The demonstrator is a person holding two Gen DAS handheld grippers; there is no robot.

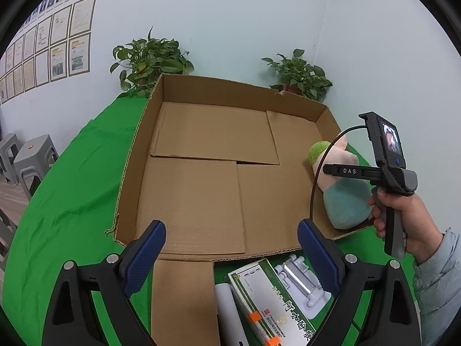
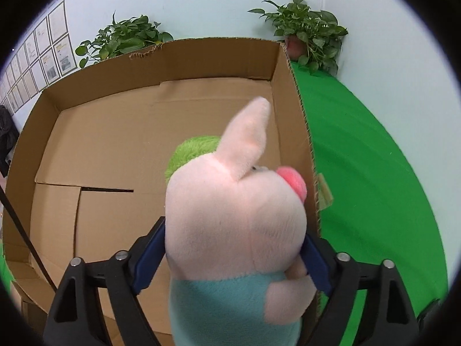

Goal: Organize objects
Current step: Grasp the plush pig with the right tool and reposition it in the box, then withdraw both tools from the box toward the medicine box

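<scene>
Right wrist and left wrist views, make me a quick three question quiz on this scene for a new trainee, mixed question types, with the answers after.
1. True or false: the right gripper is shut on the plush pig.
2. Multiple choice: the green and white medicine box lies A) inside the cardboard box, B) on the green cloth outside the box's near edge, C) beside the potted plants.
3. Fill in: the left gripper is ____ and holds nothing.

Key: 1 true; 2 B; 3 open.
</scene>
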